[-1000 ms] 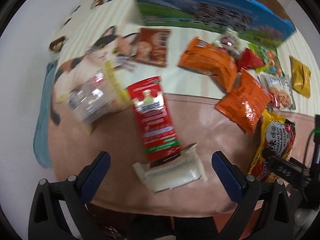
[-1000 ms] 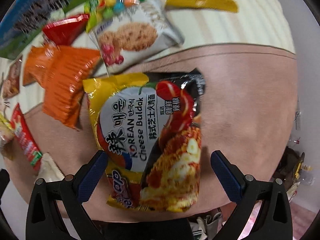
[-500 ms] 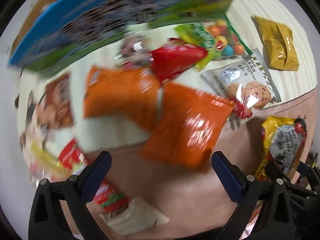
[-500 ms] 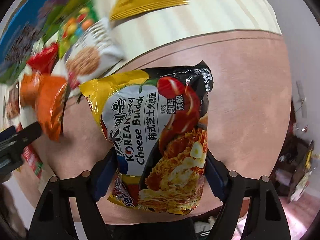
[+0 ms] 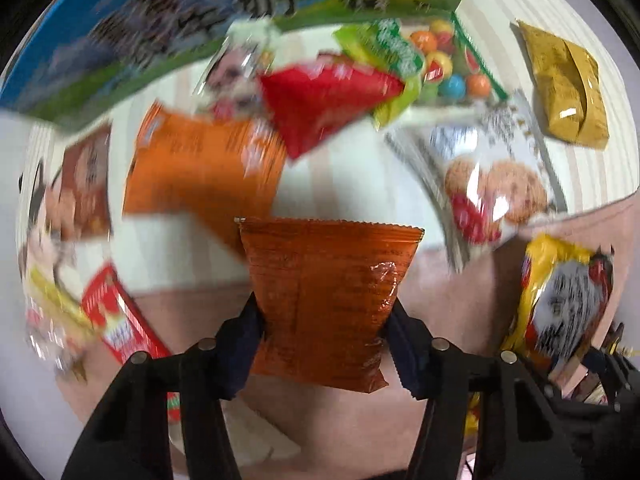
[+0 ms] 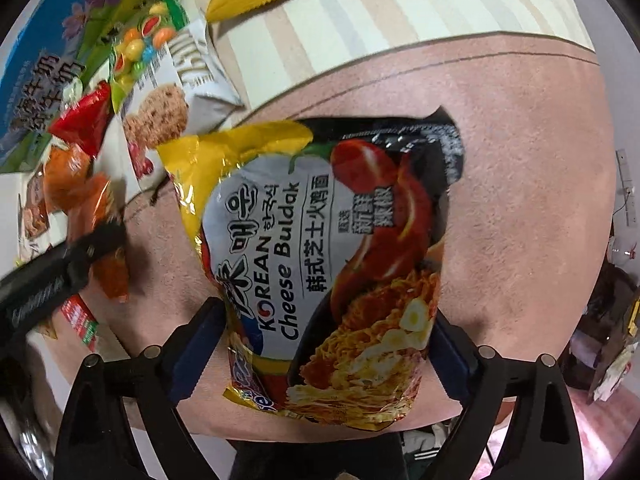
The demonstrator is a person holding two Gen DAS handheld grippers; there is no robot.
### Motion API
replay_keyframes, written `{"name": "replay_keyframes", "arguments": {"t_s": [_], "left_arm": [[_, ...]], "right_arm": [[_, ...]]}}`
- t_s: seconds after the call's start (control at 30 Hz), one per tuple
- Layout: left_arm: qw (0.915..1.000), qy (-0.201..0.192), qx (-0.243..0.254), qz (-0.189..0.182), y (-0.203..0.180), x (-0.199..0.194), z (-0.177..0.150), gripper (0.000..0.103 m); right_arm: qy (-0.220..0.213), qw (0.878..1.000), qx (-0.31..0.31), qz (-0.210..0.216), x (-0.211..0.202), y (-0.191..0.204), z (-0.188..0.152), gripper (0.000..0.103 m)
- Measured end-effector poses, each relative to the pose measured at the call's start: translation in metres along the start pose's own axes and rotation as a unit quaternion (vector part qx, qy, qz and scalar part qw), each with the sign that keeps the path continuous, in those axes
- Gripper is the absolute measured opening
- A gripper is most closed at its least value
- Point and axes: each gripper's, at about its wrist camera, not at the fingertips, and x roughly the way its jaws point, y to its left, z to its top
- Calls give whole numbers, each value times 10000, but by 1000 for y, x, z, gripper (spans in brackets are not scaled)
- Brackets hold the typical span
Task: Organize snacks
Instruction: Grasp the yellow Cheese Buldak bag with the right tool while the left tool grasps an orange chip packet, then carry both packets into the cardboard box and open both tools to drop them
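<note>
the left gripper (image 5: 324,332) points down over the pink cloth (image 5: 360,432). its jaws have just been closing and now stand narrow, with the blue pads pressed against both sides of an orange snack bag (image 5: 328,300) near its lower end. the bag stands up sharp in the left wrist view while all behind it is blurred. a second orange bag (image 5: 204,172) lies farther back on the striped sheet (image 5: 332,184), with a red packet (image 5: 320,100) touching its far corner. beside that are a green candy bag (image 5: 404,60), a cookie bag (image 5: 496,184) across the seam where striped sheet meets pink cloth, and a mustard yellow pouch (image 5: 568,92) apart toward the sheet's right edge. a large blue and green box (image 5: 160,40) runs along the far edge. a red stick pack (image 5: 120,320) lies at the left side of the pink cloth.

the right gripper (image 6: 328,344) also points down. its jaws stand wide and have just been opening a little, yet both pads touch the sides of the korean cheese buldak noodle pack (image 6: 320,272), which lies face up on the pink cloth (image 6: 520,200) near its front edge. whether the pack is lifted cannot be told.
</note>
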Motion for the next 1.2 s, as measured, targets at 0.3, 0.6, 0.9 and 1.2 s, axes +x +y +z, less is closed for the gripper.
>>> {"name": "replay_keyframes", "arguments": {"t_s": [0.3,0.6,0.9,1.2], "left_arm": [[9997,-37,-226,-36,20,3,-70,50],[9976,-389,50,-577,66,-63,-75,46],[9874,-1017,-197,-1196,137,-184,-67,46],[9795,-1485,-843,-1066,139,-238,70,46]], "right_arm": [[-196,9989,29,-427,33,26,-13,88],[-660,9961,468,-360,2,44,-47,87],[-1212,9908,-63,598,-90,92,-47,87],[-1709,9744,-701,1285,-168,147,35,87]]}}
